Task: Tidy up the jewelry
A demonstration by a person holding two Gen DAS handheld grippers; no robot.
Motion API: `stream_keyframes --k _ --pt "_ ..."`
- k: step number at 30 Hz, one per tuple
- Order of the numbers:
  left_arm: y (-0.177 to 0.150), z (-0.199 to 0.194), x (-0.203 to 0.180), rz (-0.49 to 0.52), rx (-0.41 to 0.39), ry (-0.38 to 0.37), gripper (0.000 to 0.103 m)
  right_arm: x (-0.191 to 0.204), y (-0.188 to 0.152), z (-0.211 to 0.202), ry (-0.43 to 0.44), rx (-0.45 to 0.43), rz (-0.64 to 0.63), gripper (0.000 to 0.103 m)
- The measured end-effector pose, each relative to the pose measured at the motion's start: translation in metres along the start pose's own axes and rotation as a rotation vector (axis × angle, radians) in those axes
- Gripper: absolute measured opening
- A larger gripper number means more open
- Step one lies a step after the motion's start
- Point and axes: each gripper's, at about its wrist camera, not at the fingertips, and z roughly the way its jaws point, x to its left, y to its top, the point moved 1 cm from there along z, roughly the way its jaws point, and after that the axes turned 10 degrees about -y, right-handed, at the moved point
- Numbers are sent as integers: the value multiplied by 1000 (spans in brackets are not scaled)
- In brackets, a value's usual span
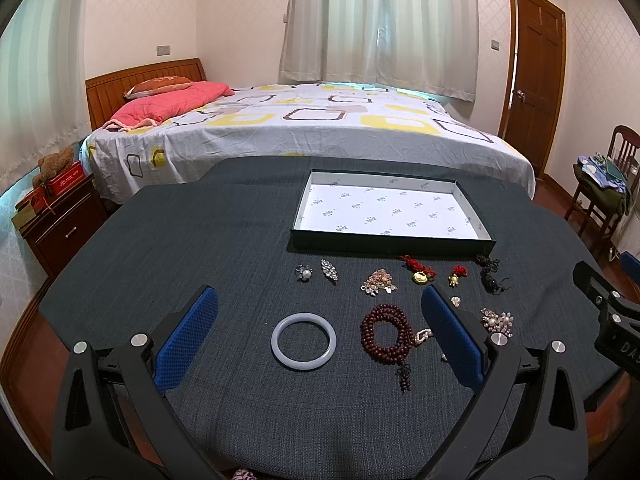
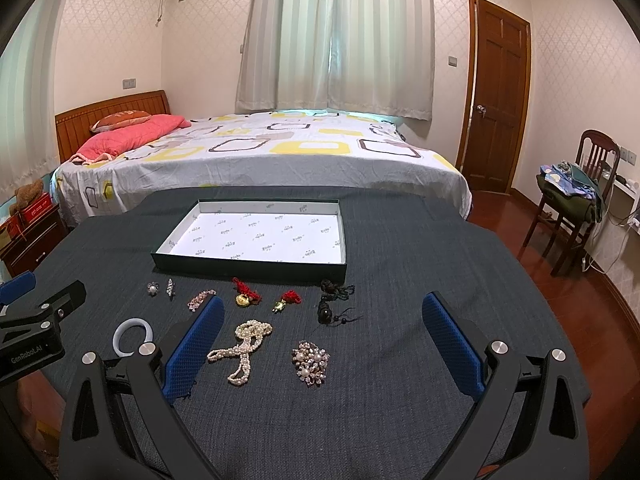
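Both blue-padded grippers, left (image 1: pixel 320 320) and right (image 2: pixel 320 328), gape wide, holding nothing, above dark grey cloth (image 1: pixel 240 408); pale round jade bangle (image 1: pixel 303 341) lies near, shallow white-lined box (image 1: pixel 392 212) far.

Black left gripper (image 1: pixel 320 312), blue textured pads, silver screws, right gripper (image 2: pixel 320 320) alike
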Motion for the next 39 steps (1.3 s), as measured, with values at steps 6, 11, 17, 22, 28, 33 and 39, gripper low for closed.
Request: stream_keyframes --k 6,11,17,22,28,33,39 --pt "-1 4 4 7 8 -2 99 6 -3 2 4 8 1 96" --pt "-3 11 9 1 14 17 99 8 -9 14 11 32 2 96" --pt "-15 38 31 -49 86 30 99 10 -23 38 44 99 4 96" --pt "-33 66 44 -70 175 31 96 15 -35 63 86 176 2 96" --pt "-48 93 47 -68 252 -8 86 26 -46 87 121 249 -11 96" --pt "-52 114 43 -49 275 -22 86 28 -54 102 128 290 -19 96" --pt "-61 137 44 -40 326 -13 86 22 -62 119 132 330 11 96"
